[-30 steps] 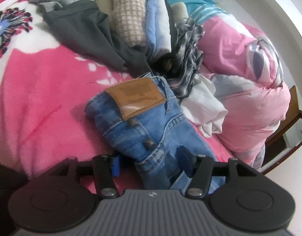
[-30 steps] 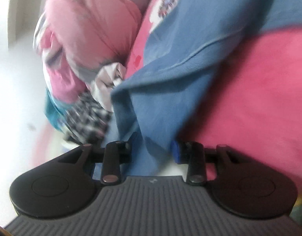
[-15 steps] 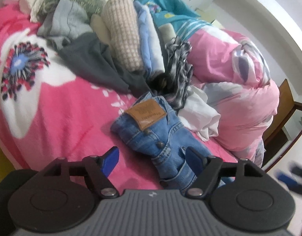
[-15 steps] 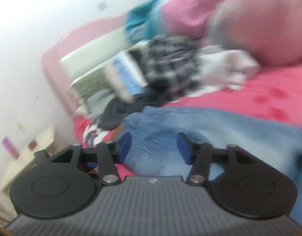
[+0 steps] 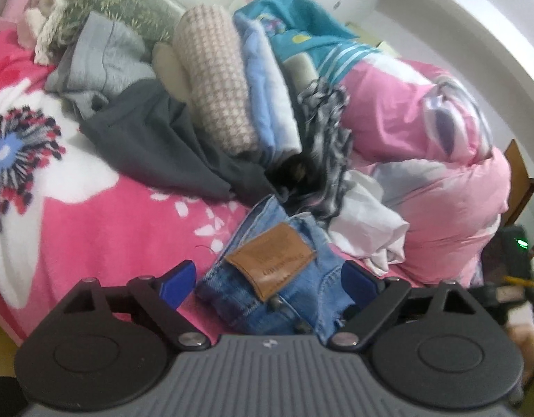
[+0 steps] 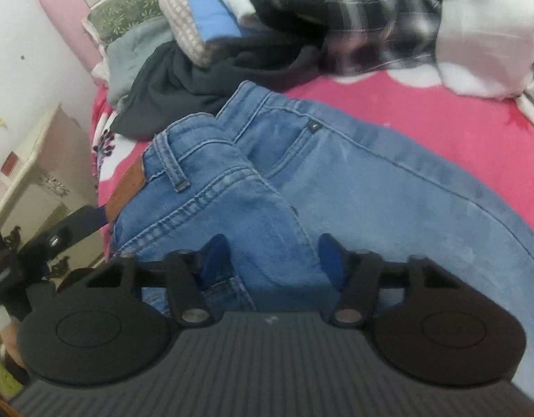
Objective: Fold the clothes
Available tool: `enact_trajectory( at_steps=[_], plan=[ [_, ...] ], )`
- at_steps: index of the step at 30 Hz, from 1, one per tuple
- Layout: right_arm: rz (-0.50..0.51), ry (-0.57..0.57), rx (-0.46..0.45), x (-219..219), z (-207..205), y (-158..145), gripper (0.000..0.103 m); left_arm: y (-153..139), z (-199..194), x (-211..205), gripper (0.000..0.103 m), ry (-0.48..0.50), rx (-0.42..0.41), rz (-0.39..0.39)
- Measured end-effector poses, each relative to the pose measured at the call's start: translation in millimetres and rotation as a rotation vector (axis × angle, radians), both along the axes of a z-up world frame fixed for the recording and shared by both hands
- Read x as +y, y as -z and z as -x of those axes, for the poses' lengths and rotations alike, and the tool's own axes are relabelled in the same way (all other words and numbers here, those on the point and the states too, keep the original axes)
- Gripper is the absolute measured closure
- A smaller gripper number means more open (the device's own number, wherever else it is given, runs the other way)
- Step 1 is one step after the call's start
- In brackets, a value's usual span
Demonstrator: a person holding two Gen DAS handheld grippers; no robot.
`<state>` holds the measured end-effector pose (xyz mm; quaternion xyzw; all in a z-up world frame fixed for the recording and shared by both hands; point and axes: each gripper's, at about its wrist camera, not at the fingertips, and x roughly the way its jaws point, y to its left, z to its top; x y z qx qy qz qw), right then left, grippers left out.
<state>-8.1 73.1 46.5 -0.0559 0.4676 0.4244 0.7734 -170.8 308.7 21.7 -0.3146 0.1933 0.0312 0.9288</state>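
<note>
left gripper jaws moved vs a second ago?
Yes. The left gripper has just opened wider; its blue pads now stand clear on either side of the jeans waistband.

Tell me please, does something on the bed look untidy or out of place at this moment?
Yes. Beside the jeans, the clothes pile looks messy: a dark grey garment spills onto the pink blanket, and a plaid shirt and a white cloth lie crumpled. The jeans themselves look only partly folded.
</note>
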Motion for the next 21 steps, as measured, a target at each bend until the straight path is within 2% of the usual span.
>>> enact_trajectory(
  at_steps=[1, 2, 4, 6, 10, 12, 15, 18, 21],
  plan=[
    [0.014, 0.017, -0.017, -2.8, 3.7, 0.3, 0.088, 2.4, -4.0, 0.2, 0.013, 0.003, 0.007, -0.001],
    [0.009, 0.034, -0.034, -6.1, 9.3, -0.1, 0.094, 4.8, -8.0, 0.3, 0.014, 0.006, 0.013, -0.002],
    [-0.012, 0.065, -0.068, -13.0, 21.4, -1.4, 0.099, 6.9, -10.6, -0.7, 0.014, 0.009, 0.013, -0.009],
    [-0.014, 0.078, -0.144, -12.0, 32.2, -8.0, 0.100, 7.5, -11.2, -1.5, 0.015, 0.011, 0.009, -0.016],
    [-0.001, 0.088, -0.355, -6.2, 51.1, -35.7, 0.100, 5.6, -11.3, 0.4, 0.018, 0.014, -0.006, 0.004],
    [0.040, 0.073, -0.446, 0.9, 51.2, -47.9, 0.100, 1.7, -13.5, 0.8, 0.018, 0.018, -0.010, 0.016],
    [0.103, 0.034, -0.547, 13.3, 45.9, -59.5, 0.100, -9.2, -20.9, -2.5, 0.018, 0.033, -0.018, -0.018],
    [0.170, -0.011, -0.625, 27.8, 36.9, -55.4, 0.100, -12.6, -27.0, -6.5, 0.018, 0.040, -0.023, -0.047],
    [0.230, -0.039, -0.652, 39.6, 28.2, -33.9, 0.100, -7.7, -28.8, -9.1, 0.018, 0.043, -0.015, -0.047]
  ],
)
